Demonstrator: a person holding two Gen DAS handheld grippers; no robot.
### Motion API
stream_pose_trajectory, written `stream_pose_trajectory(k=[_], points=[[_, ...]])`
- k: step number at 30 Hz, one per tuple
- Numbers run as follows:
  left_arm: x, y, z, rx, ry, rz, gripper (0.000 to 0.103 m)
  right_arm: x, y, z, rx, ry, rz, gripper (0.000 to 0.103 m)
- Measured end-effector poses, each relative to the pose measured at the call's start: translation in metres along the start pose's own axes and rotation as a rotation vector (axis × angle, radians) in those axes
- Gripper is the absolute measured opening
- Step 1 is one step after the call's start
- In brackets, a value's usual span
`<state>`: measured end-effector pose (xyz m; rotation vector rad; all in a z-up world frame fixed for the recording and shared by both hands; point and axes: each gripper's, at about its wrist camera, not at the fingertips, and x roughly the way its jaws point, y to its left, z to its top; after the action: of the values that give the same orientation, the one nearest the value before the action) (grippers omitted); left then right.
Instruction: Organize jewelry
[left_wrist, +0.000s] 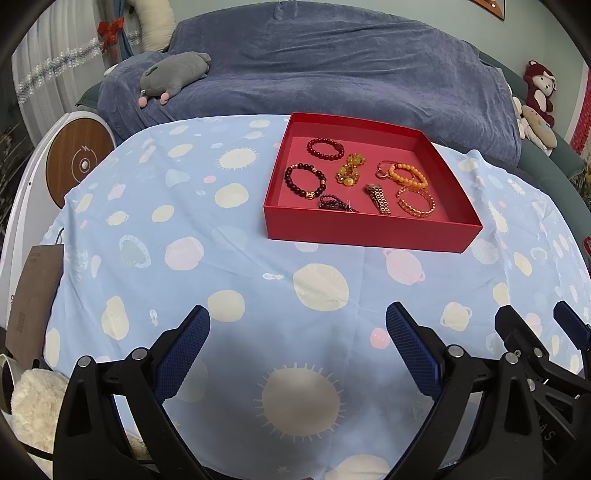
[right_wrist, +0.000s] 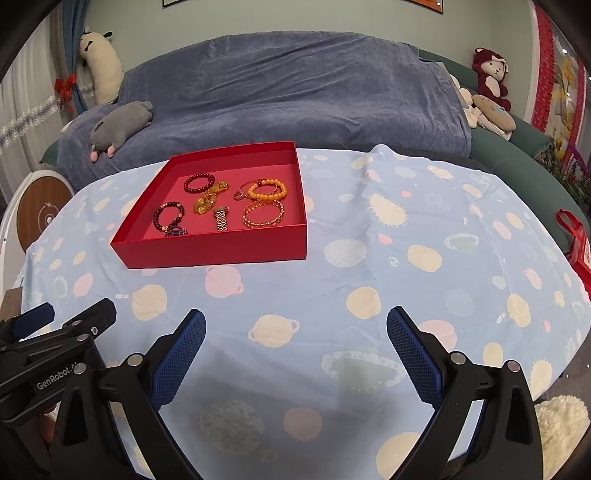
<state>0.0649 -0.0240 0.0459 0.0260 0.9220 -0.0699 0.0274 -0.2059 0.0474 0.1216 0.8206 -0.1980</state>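
A shallow red box (left_wrist: 369, 230) (right_wrist: 218, 253) stands on the table's far half. Inside lie several pieces: a dark red bead bracelet (left_wrist: 325, 148) (right_wrist: 199, 183), a dark bead bracelet with gold accents (left_wrist: 305, 181) (right_wrist: 168, 217), an amber bead piece (left_wrist: 350, 171) (right_wrist: 209, 199), an orange bead bracelet (left_wrist: 408, 176) (right_wrist: 267, 190), a gold chain bangle (left_wrist: 416, 202) (right_wrist: 263, 214), a gold watch (left_wrist: 378, 197) (right_wrist: 221, 218) and a small dark bead bundle (left_wrist: 336, 204) (right_wrist: 175, 232). My left gripper (left_wrist: 297, 321) and right gripper (right_wrist: 295, 321) are open and empty, low over the near cloth, well short of the box.
A light blue planet-print cloth (left_wrist: 221, 258) (right_wrist: 406, 258) covers the table. Behind it is a sofa under a blue throw (left_wrist: 332, 74) with a grey plush (left_wrist: 173, 75). A round white and wood device (left_wrist: 77, 158) stands at the left. A red bag (right_wrist: 576, 240) is at the right edge.
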Motion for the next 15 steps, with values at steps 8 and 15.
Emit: stream_pose_trajectory(k=[8, 15], points=[[0.0, 0.0004, 0.0, -0.001, 0.0, 0.003, 0.092, -0.0002, 0.0009, 0.0005, 0.005, 0.004, 0.003, 0.095], [-0.0007, 0.0011, -0.0009, -0.004, -0.005, 0.01, 0.092, 0.0, 0.0011, 0.0003, 0.007, 0.005, 0.005, 0.095]])
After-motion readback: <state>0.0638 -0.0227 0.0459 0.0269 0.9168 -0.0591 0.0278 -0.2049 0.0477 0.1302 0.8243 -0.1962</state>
